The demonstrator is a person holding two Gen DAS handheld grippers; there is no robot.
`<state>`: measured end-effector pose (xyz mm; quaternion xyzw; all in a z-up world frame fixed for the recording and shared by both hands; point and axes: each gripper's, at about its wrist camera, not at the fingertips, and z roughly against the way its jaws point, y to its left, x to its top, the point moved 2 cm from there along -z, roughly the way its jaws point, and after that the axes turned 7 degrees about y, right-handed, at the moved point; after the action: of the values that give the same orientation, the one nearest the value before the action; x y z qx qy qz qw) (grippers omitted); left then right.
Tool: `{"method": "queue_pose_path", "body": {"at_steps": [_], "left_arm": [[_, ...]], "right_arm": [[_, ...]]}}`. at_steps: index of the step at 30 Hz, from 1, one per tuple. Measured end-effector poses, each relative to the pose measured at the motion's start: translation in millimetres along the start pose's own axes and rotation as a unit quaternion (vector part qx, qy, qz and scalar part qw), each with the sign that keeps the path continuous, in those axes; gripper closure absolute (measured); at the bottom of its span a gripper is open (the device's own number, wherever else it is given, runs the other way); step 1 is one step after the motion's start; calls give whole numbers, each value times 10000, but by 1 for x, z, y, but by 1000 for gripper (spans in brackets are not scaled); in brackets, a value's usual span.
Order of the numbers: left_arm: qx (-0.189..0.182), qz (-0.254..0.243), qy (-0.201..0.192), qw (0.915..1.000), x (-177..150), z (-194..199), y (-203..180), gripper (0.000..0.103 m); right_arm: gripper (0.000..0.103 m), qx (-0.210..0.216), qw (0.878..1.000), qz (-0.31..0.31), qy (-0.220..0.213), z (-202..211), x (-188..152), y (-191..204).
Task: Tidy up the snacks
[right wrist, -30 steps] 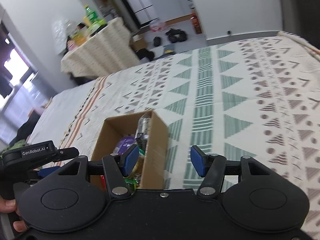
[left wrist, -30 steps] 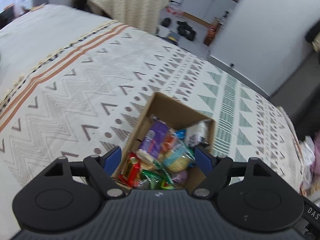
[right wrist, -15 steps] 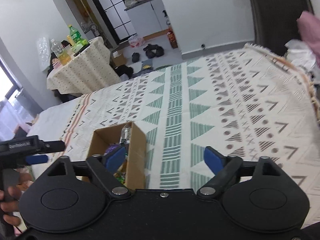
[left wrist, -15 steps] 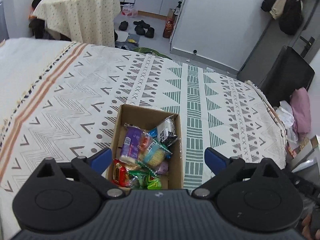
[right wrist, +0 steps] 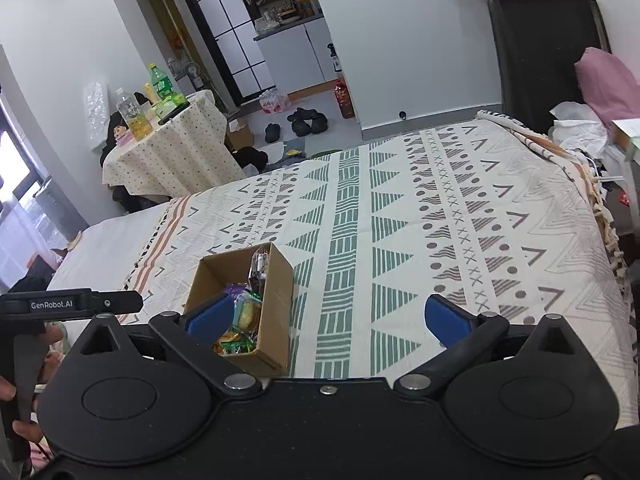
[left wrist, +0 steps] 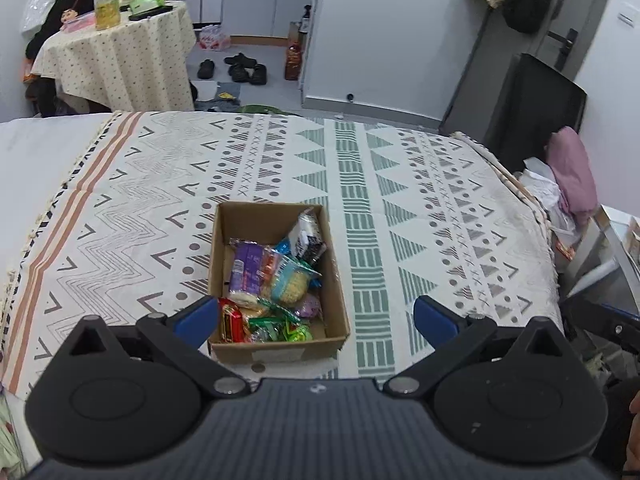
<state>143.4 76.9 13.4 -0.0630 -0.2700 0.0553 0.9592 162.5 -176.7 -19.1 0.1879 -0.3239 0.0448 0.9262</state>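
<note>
A small open cardboard box (left wrist: 276, 276) was seen resting on a patterned bedspread (left wrist: 400, 200), packed with wrapped snacks (left wrist: 276, 284). Inside the box, a purple packet (left wrist: 246, 262) was laid toward the left wall, a black-and-white packet (left wrist: 308, 234) was propped against the right wall near the far corner, a clear bag of yellowish biscuits (left wrist: 290, 284) was placed at the middle, a red wrapper (left wrist: 232, 324) was tucked into the near left corner, and green wrappers (left wrist: 280, 326) were heaped along the near wall. The left gripper (left wrist: 316, 318) was held above the near end of the box, its blue pads spread wide and still opening; the box was framed between them in the view but was touched by neither pad, and nothing was gripped. The right gripper (right wrist: 324, 316) was held to the right of the box with its jaws likewise opening and wide apart, only bedspread being seen between them. Beyond the box, past the far edge of the bedspread, a round table (left wrist: 116, 56) draped in a dotted cloth was seen with bottles (left wrist: 107, 0) on it, and dark shoes (left wrist: 240, 68) were scattered on the floor to the right of that table.
</note>
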Motion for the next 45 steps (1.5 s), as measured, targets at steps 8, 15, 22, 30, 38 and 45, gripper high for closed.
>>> {"method": "queue_pose_path", "body": {"at_steps": [8,15,22,30,38,45], "left_arm": [[202,-307,-179,9992,-20,20,-8,0],[228,-251,-236,9991,-36,35,-3,0],[367,-191,-399,9983,-49,52,-2,0],[480,-149,-506,9975,-63,62,-6,0],[499,-96,-601,9969,-70,72,-4,0],[487,-80,-586,9971,-75,76,-3,0]], "right_arm": [[0,-43,9997,-125,-200,30,-20,13],[0,-113,9995,80,-277,43,-33,25],[0,-232,9985,328,-372,52,-47,32],[0,-162,9984,471,-276,54,-57,34],[0,-85,9982,529,-275,58,-61,36],[0,-27,9981,530,-322,64,-62,37]]}}
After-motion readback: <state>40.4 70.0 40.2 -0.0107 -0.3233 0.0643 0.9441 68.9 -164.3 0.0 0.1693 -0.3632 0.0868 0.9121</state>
